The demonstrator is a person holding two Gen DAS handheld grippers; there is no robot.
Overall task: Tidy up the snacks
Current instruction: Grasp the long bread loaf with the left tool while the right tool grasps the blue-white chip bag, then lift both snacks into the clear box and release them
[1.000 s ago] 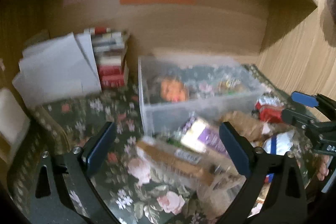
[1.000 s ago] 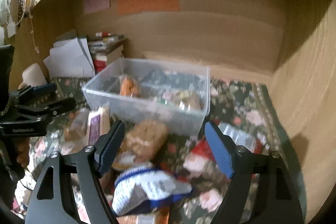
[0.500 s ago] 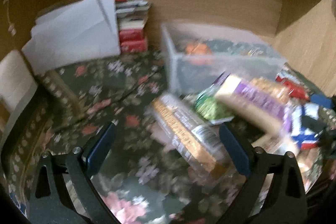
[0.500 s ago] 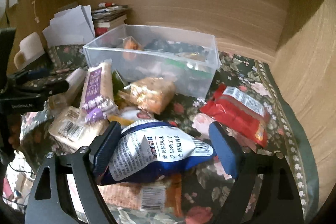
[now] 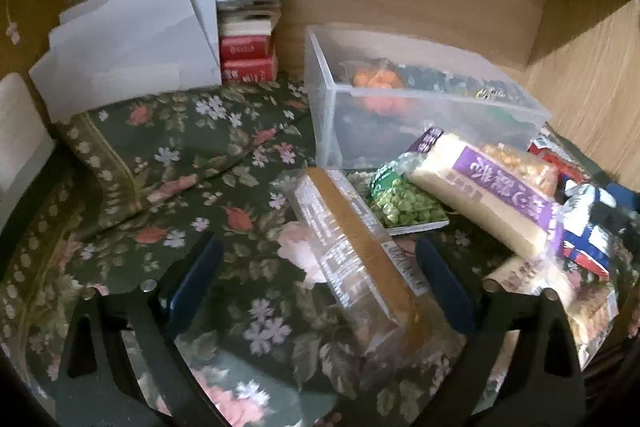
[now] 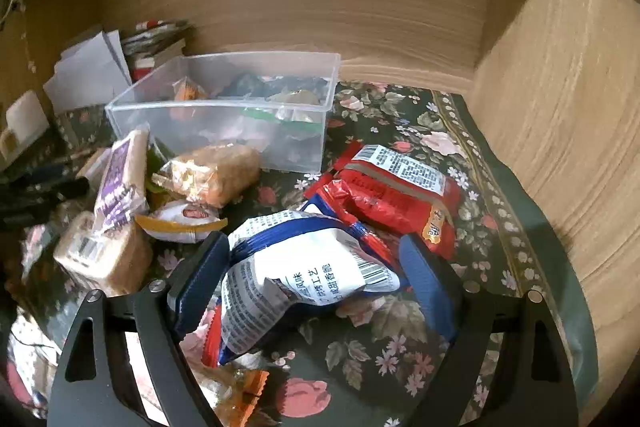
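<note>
A clear plastic bin holding a few snacks stands at the back of the floral cloth. My left gripper is open, its jaws straddling a long clear pack of brown biscuits. A purple-labelled pack and a green pea bag lie to its right. My right gripper is open around a white-and-blue bag. A red packet lies just beyond it.
White papers and a stack of books stand at the back left. Wooden walls close in the back and right. More snacks, a golden bag and a square biscuit pack, lie left of my right gripper.
Both grippers have dropped lower and moved forward. The long biscuit pack now lies between my left jaws and the white-and-blue bag between my right jaws.
</note>
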